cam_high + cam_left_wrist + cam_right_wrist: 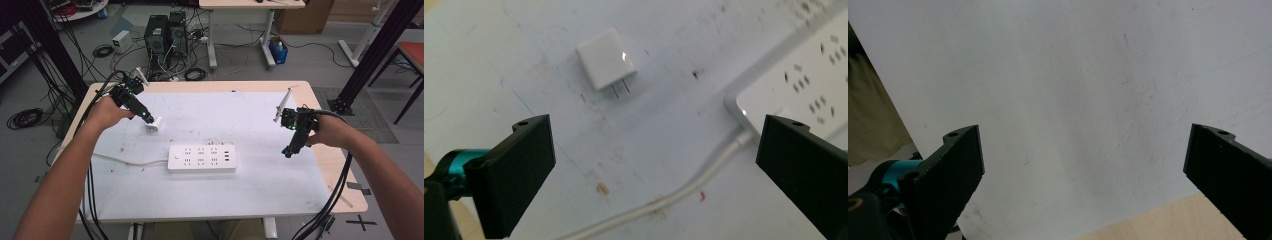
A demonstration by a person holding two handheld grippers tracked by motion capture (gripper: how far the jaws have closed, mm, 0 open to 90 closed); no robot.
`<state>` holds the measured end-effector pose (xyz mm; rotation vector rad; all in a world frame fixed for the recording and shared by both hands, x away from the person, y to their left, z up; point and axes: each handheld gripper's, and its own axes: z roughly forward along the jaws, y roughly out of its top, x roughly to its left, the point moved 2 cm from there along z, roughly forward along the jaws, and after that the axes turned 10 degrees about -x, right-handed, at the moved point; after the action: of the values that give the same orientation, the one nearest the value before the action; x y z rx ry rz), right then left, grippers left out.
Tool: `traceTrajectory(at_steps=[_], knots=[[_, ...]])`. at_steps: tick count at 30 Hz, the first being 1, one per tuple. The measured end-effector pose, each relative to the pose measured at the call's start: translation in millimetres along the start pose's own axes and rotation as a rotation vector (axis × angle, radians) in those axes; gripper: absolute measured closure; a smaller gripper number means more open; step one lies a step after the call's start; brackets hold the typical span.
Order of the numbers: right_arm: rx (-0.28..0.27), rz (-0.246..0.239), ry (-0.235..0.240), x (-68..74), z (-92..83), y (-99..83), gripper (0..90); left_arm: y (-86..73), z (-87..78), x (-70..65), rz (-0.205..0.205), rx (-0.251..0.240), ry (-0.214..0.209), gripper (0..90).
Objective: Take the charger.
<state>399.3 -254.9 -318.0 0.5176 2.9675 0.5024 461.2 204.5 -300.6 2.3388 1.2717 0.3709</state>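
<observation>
Two grippers, both with jaws spread and empty — your left gripper [149, 118] hangs just above one white charger plug [606, 58]; your right gripper [288, 151] hovers well right of one power strip [201, 158] on the table [260, 185].

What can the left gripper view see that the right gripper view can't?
The left gripper view has a small white plug with two metal pins lying on the white mat, plus a corner of the power strip and its white cord. The right gripper view has the mat's edge, a strip of bare wooden table and some olive cloth at the left. Both share the white mat and a pair of black jaws spread wide apart with nothing between them.
</observation>
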Motion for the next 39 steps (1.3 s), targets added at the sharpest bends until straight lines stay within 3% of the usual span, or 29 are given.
traceTrajectory(at_steps=[2,9,12,23,27,31,35,39], knots=[[-0.003,0.001,-0.005,0.5,-0.3,-0.1,2.1,3.4,6.3,3.7,-0.046,-0.007,0.023,2.4],[-0.006,0.006,-0.006,1.1,-0.9,-0.9,2.1,10.5,39.0,8.6,-0.109,-0.031,0.064,2.4],[-0.011,0.013,-0.008,1.0,-2.1,-2.0,2.1,10.4,58.1,12.0,-0.159,-0.036,0.073,2.4],[-0.021,0.024,-0.003,2.2,-1.0,-7.7,2.1,2.7,108.7,23.7,-0.223,-0.010,0.095,2.4],[-0.029,0.024,-0.005,2.8,-1.1,-8.5,2.1,-0.5,118.7,26.2,-0.250,-0.026,0.097,2.4],[-0.032,0.028,-0.008,3.4,-1.8,-9.3,2.1,-2.6,125.8,26.2,-0.249,-0.041,0.123,2.4],[-0.041,0.030,-0.009,3.7,-2.6,-10.0,2.1,-6.7,133.2,26.3,-0.270,-0.065,0.114,2.4],[-0.046,0.031,-0.012,5.9,-2.9,-11.6,2.1,-12.4,140.5,26.7,-0.270,-0.048,0.116,2.5]])
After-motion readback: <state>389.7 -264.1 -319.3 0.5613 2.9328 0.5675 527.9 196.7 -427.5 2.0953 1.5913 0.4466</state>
